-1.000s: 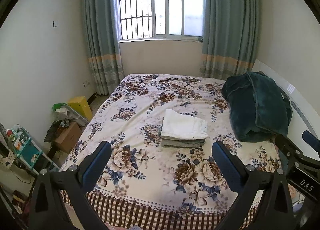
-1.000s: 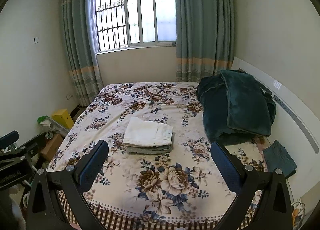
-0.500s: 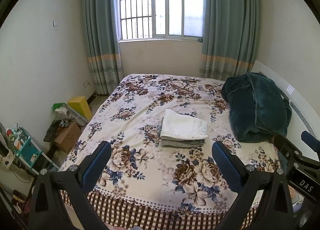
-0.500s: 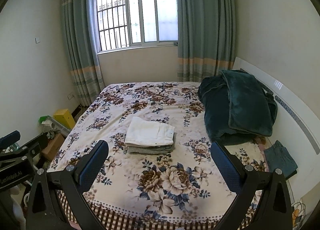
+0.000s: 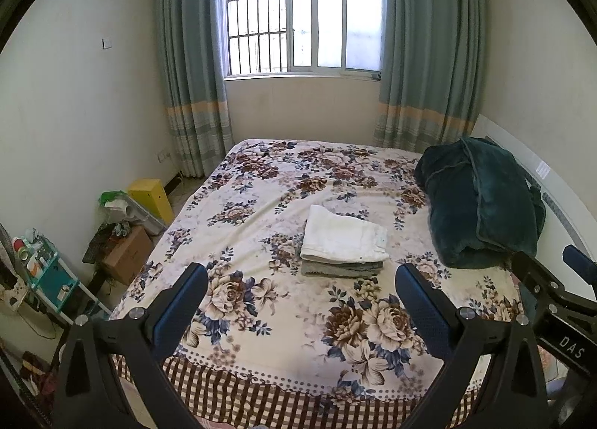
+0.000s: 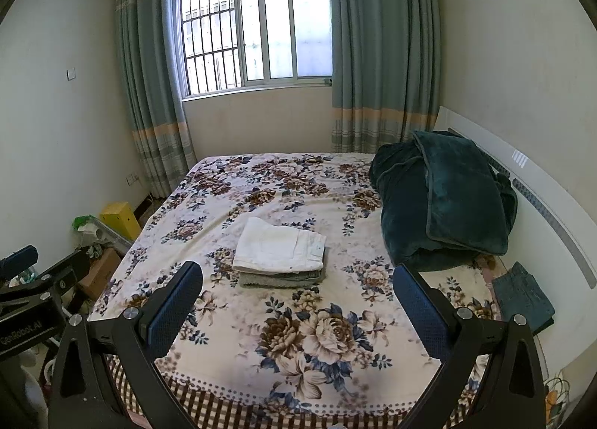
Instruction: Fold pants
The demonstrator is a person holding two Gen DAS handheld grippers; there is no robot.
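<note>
In the left wrist view, the floral bedspread (image 5: 261, 250) fills the middle of the room, and near its centre lie the white pants (image 5: 344, 239), folded into a flat, neat rectangle with crisp edges and a small tag at the right corner. They rest squarely on top of a folded grey-green garment (image 5: 341, 269), whose edge shows below them at the front. The left gripper (image 5: 300, 311) hangs over the foot of the bed with its blue-padded fingers (image 5: 179, 311) spread wide and nothing between them; the stack sits well beyond the tips, apart from both. A dark green blanket (image 5: 481, 205) is heaped at the right by the white headboard (image 5: 559, 197). Part of the right gripper's black frame shows at the right edge. On the floor to the left stand a yellow box (image 5: 151, 194) and a cardboard box (image 5: 127, 255).

In the right wrist view, the same white pants (image 6: 280, 245) lie folded on the grey-green garment (image 6: 280, 279), slightly left of the bed's centre, their seams and a small label visible on the right end. The right gripper (image 6: 296, 311) is likewise held above the foot of the bed, fingers (image 6: 421, 311) wide apart and empty, well short of the stack. The blanket (image 6: 444, 201) lies to the right, and a folded dark blue cloth (image 6: 522, 296) rests beside the headboard (image 6: 552, 212).
</note>
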